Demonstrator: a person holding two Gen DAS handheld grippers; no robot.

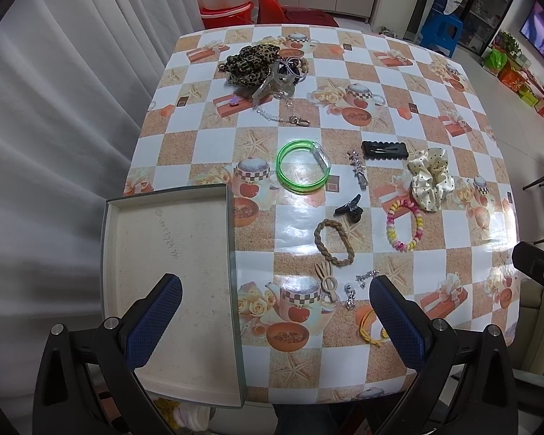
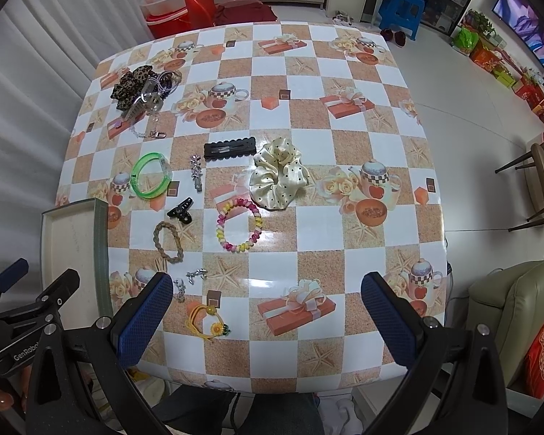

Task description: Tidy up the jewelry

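Note:
Jewelry lies scattered on the checkered table: a green bangle (image 1: 303, 166), a cream dotted scrunchie (image 2: 279, 175), a pink-yellow coil bracelet (image 2: 238, 230), a braided tan loop (image 1: 333, 241), a black hair clip (image 2: 230, 148) and a yellow flower tie (image 2: 206, 322). An empty shallow box (image 1: 170, 282) sits at the near left edge. My left gripper (image 1: 275, 320) hovers open above the box's right wall and the near trinkets. My right gripper (image 2: 266, 315) is open over the near middle of the table, nothing between its fingers.
A pile with a leopard scrunchie (image 1: 252, 61) and clear clips lies at the far left of the table (image 2: 344, 145). White curtains hang on the left. A red stool and basin stand beyond the far edge; an armchair (image 2: 518, 308) is at the right.

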